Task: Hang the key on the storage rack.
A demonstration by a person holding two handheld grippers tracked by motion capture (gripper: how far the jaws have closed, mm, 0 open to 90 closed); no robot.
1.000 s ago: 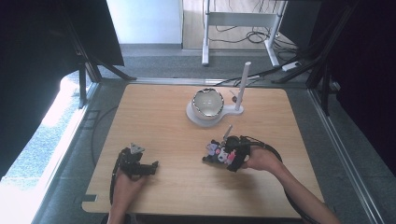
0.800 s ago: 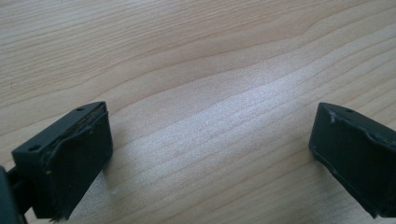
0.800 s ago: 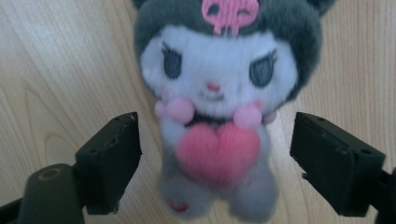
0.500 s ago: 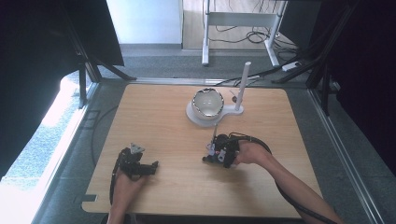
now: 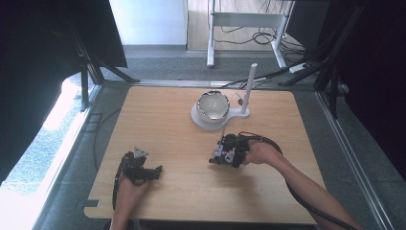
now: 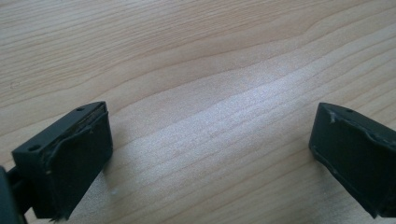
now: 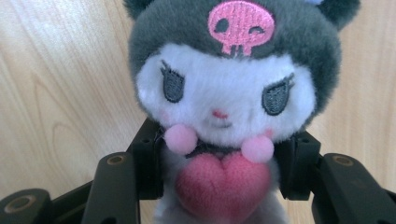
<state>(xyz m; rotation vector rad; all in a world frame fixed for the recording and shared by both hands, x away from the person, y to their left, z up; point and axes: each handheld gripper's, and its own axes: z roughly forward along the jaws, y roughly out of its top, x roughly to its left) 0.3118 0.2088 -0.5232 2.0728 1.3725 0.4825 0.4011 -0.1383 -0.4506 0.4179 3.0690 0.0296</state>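
A small plush doll [image 7: 224, 84] with a dark hood, a pink skull mark, a white face and a pink heart on its chest lies on the wooden table [image 5: 167, 120]. My right gripper [image 7: 222, 161] has just been closing its jaws on the doll's body, and both pads now press its sides. In the high view that right gripper [image 5: 221, 154] sits right of the table's middle with the doll [image 5: 215, 157] at its tip. My left gripper [image 5: 152, 171] rests near the front left, open; its jaws [image 6: 210, 154] stand wide over bare wood.
A shiny bowl [image 5: 213, 105] sits on a white stand base [image 5: 203, 120] with an upright white post [image 5: 250, 86], just behind the right gripper. Dark frame legs and cables lie beyond the table's far edge.
The right gripper's jaws have closed in around the plush doll, and the hand has shifted slightly. The left hand has stayed put.
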